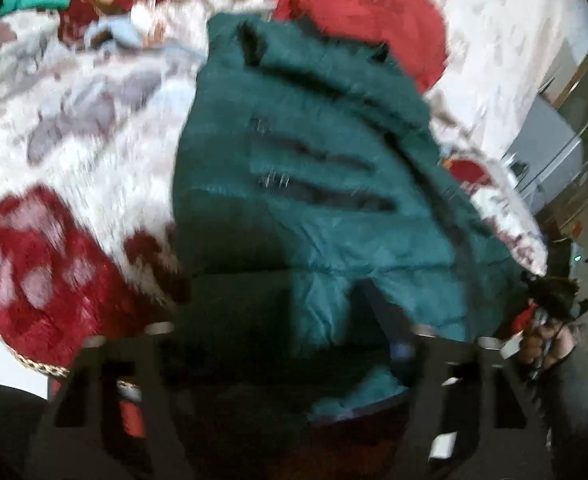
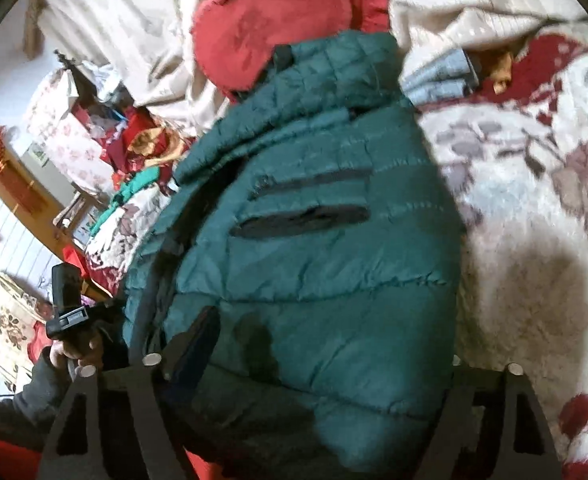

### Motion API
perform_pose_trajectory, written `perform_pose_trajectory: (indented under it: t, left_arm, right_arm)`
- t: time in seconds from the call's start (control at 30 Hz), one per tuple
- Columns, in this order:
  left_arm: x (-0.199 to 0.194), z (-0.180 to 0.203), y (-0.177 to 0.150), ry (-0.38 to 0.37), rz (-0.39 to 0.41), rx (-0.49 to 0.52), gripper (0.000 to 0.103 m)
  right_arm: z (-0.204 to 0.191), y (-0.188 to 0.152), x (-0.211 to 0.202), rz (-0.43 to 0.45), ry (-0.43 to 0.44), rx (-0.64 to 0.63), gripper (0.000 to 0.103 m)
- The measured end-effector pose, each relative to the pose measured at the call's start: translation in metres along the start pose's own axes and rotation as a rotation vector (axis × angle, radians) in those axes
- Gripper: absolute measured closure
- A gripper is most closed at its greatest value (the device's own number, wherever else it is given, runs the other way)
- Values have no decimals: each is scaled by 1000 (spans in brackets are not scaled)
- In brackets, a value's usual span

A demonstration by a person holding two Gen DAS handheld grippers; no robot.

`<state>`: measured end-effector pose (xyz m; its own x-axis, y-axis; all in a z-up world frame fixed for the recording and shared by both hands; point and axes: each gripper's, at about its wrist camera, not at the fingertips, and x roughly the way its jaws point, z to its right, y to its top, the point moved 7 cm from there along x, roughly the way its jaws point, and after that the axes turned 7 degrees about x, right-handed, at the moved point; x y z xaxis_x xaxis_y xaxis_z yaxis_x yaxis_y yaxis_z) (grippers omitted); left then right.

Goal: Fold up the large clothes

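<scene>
Both grippers, left (image 1: 277, 320) and right (image 2: 306, 356), close on the jacket (image 2: 314, 240) hem; grip unclear. Jacket lies on blanket (image 2: 514, 208), below pillow (image 2: 269, 20). Puffy, light, slippery: probably pinch seams.

Both hands are working the near end of the green puffer jacket (image 2: 314, 280). The left gripper (image 1: 277, 332) points down at it with the hem bunched between the jaws, and they look clamped onto the fabric, though that view's pretty blurry. From the right wrist view, the left hand (image 2: 73, 354) is wrapped round its handle just off the jacket's left edge, with a dark grey sleeve (image 2: 33, 388) behind it. The right gripper (image 2: 318, 360) straddles the jacket's bottom edge, jaws wide. One finger (image 2: 197, 336) lies against the padding and the other is buried under it, so I can't tell if it's gripping.
</scene>
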<state>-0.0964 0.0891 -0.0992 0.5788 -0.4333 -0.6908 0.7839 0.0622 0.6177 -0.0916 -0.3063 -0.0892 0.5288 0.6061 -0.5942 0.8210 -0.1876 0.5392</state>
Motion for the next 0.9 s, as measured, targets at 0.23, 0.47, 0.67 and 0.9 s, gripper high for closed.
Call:
perform_pose_trajectory:
  t: [0.23,0.47,0.67,0.9]
  left_arm:
    - [19,-6,-9,15,-74,-23,27]
    - [19,3,-7,39,-28,30,45]
    - [2,1,4,-18,57,6,86]
    - [20,-1,0,16,-16,-35,45]
  right_arm:
    - [18,0,7,-31,-62,71,43]
    - [19,-3,7,-25,-96,51,43]
    - [4,-3,0,43,-110,36,47]
    - [-3,-11,0,44,-218,-35,67]
